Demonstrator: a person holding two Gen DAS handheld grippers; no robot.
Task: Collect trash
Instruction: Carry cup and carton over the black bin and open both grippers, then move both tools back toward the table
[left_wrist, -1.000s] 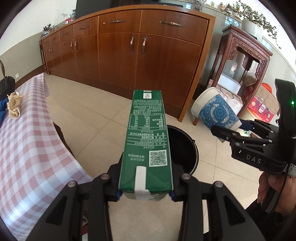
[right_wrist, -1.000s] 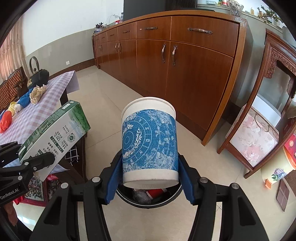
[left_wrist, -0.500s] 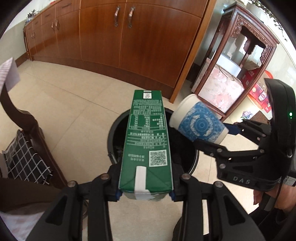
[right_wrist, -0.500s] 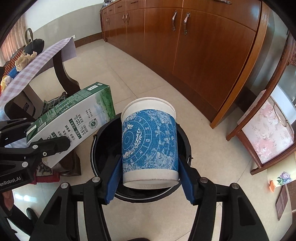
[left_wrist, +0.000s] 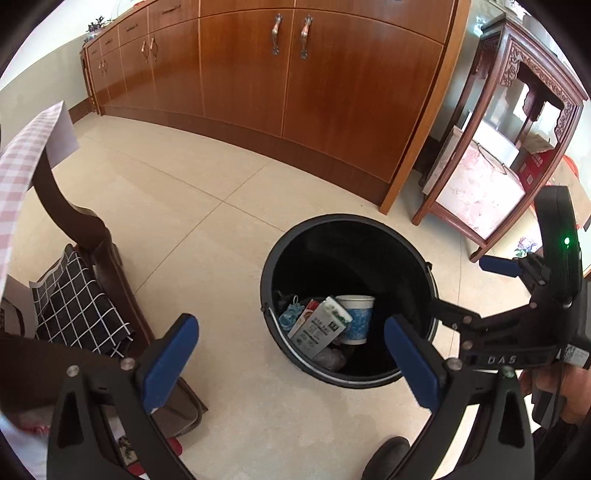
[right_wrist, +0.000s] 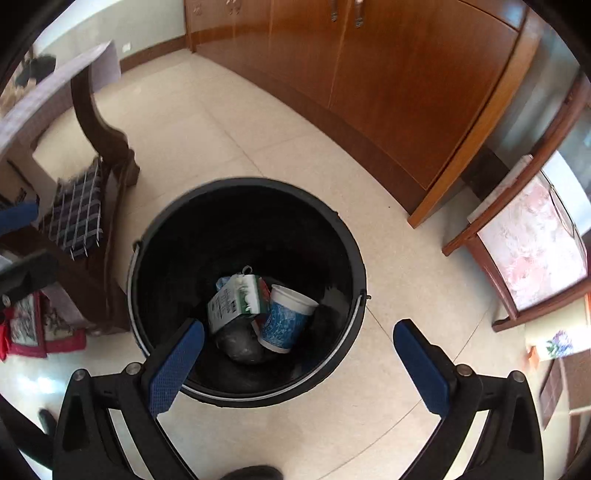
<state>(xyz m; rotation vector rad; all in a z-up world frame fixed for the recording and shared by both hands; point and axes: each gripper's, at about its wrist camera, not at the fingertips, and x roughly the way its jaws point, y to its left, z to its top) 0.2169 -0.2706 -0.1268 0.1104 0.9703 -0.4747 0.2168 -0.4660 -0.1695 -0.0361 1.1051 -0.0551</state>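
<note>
A black round bin stands on the tiled floor. At its bottom lie the green milk carton and the blue-patterned paper cup, side by side on other rubbish. My left gripper hangs above the bin's near rim, its jaws opening wide with nothing between them. My right gripper hovers over the bin, jaws opening wide and empty too. In the left wrist view the right gripper reaches in from the right beside the bin.
A long wooden cabinet runs behind the bin. A carved wooden stand with a floral bag is at the right. At the left are a table with a checked cloth, its dark leg, and a black grid-patterned bag.
Both grippers have opened and let go. The carton and the cup have dropped from the jaws into the bin. Both hands have sunk closer to the bin.
</note>
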